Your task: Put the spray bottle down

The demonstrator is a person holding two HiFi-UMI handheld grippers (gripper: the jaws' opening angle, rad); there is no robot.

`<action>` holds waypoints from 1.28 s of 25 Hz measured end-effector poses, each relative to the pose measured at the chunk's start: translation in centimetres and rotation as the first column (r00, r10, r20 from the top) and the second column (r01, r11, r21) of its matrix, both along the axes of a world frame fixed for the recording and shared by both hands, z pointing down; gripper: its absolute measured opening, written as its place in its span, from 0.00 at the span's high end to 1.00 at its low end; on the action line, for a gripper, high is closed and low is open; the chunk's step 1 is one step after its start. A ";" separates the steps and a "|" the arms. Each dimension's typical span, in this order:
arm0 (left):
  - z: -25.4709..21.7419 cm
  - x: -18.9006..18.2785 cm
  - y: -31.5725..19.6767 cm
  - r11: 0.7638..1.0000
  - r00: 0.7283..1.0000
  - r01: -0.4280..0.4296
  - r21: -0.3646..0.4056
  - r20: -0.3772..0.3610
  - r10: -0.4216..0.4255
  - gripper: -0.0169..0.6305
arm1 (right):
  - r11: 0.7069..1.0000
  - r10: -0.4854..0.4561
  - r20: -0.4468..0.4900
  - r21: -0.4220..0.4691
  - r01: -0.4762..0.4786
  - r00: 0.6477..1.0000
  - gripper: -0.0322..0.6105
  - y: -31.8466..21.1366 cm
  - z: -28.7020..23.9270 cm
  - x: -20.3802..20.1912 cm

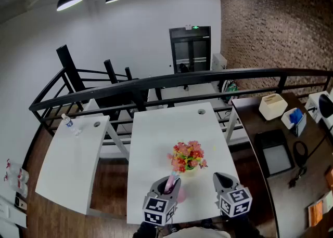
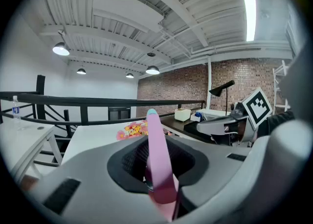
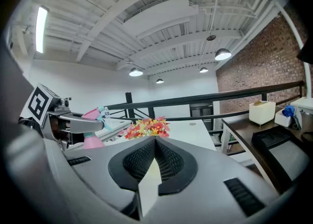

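One pink spray bottle (image 1: 170, 182) is sitting in the left gripper (image 1: 169, 185) in the head view, over the white table's (image 1: 156, 138) near end, beside the flowers (image 1: 186, 156). Left gripper view: both jaws are clamping the spray bottle. Right gripper view: the right gripper (image 3: 152, 157) is carrying nothing, its jaws pressing together.

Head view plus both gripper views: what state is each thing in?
spray bottle: held in the left gripper
left gripper: shut on the spray bottle
right gripper: shut, empty
flowers: upright on the white table
water bottle: upright on the left table
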State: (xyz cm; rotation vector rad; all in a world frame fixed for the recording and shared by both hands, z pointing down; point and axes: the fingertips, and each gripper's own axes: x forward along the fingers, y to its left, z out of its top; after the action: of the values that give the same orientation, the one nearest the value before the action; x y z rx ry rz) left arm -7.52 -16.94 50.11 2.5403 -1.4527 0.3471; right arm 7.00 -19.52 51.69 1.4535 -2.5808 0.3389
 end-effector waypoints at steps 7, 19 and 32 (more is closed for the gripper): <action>1.0 4.5 -1.7 0.992 0.991 -0.105 0.070 0.096 0.098 0.82 | 1.000 0.008 0.000 0.001 -0.008 1.000 0.97 -0.1 -0.3 0.8; 4.2 8.0 -4.2 0.989 0.980 -0.134 0.057 0.159 0.123 0.82 | 1.000 0.021 0.002 -0.012 -0.021 1.000 0.97 -0.3 0.2 2.5; 5.4 7.8 -5.3 0.995 0.982 -0.089 0.045 0.172 0.080 0.82 | 1.000 0.020 -0.002 -0.010 -0.020 1.000 0.97 -0.7 0.2 3.0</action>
State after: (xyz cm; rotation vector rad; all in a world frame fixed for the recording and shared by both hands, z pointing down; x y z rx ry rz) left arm 0.28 -22.24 55.56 2.6780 -1.4303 0.5586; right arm 10.03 -20.22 51.84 1.4763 -2.5611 0.3530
